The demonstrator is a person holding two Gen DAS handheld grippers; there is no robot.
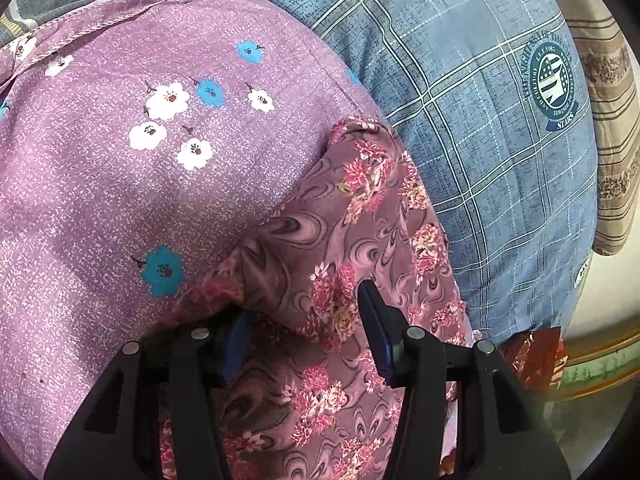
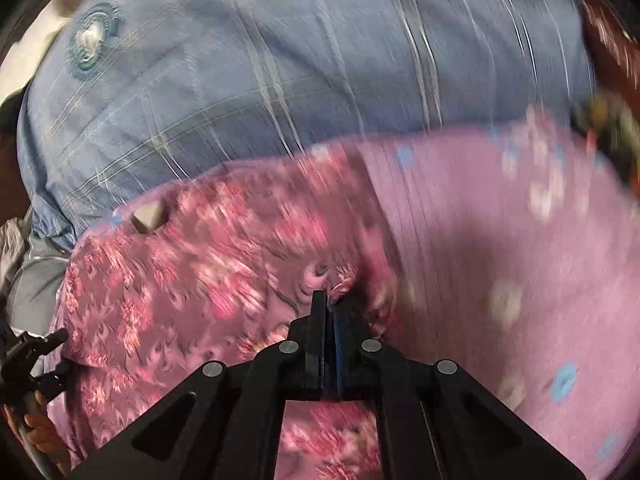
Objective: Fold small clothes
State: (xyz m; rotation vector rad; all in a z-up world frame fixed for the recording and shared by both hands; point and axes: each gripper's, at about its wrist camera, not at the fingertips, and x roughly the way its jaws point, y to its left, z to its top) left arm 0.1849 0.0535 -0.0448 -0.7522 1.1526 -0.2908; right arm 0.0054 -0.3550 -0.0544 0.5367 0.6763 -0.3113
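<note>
In the left wrist view the left claw (image 1: pixel 308 320) stands wide, its fingers straddling a dusky-pink, rose-printed thin cloth (image 1: pixel 340 240) that lies partly over a lilac garment with white and blue flowers (image 1: pixel 120 160), both on the blue checked bedcover (image 1: pixel 480 140). In the blurred right wrist view the right claw (image 2: pixel 329 300) is closed on a bunched part of that rose-printed cloth, near the bedcover's middle. Folding looks barely begun: the cloth is rumpled, with no neat fold showing.

Both wrist cams sat close over the bed, looking down along their fingers; both caught the rose-print garment (image 1: pixel 352 216) (image 2: pixel 192 272) and blue plaid quilt (image 1: pixel 480 80) (image 2: pixel 280 60)
</note>
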